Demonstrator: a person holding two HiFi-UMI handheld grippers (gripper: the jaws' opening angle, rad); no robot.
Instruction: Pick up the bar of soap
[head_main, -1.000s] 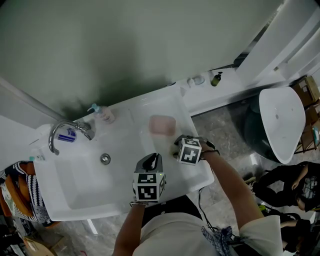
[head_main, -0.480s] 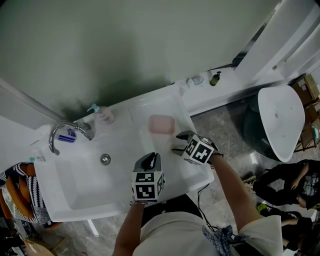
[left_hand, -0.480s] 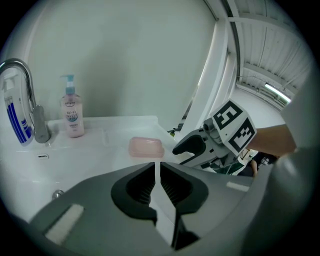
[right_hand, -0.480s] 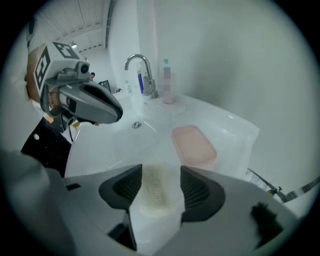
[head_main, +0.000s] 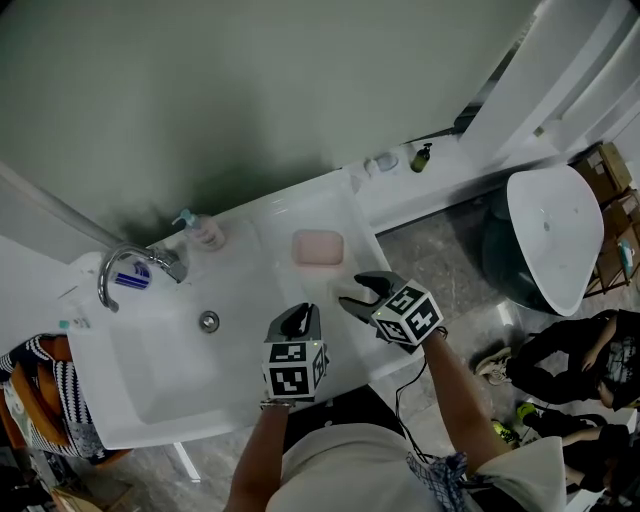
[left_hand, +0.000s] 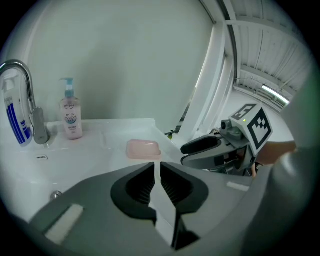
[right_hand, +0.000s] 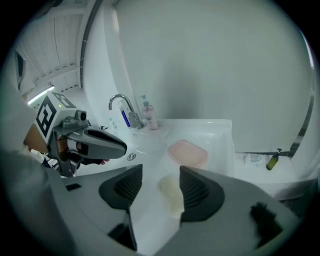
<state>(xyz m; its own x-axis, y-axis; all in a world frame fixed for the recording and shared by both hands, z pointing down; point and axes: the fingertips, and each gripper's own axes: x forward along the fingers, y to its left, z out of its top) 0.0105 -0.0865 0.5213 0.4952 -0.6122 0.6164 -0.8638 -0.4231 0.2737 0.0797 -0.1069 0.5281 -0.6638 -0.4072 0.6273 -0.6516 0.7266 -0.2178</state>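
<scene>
Right hand-held gripper higher; jaws just opened, one soap bar loose between

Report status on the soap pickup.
Left hand-held gripper shut, empty. Right hand-held gripper jaws just opened, soap bar on counter between them, ungripped. Path clear.

This is a bathroom: a white washbasin with a chrome tap, a pump bottle, a pink soap dish and a bar of soap on its ledge, above a grey tiled floor.
</scene>
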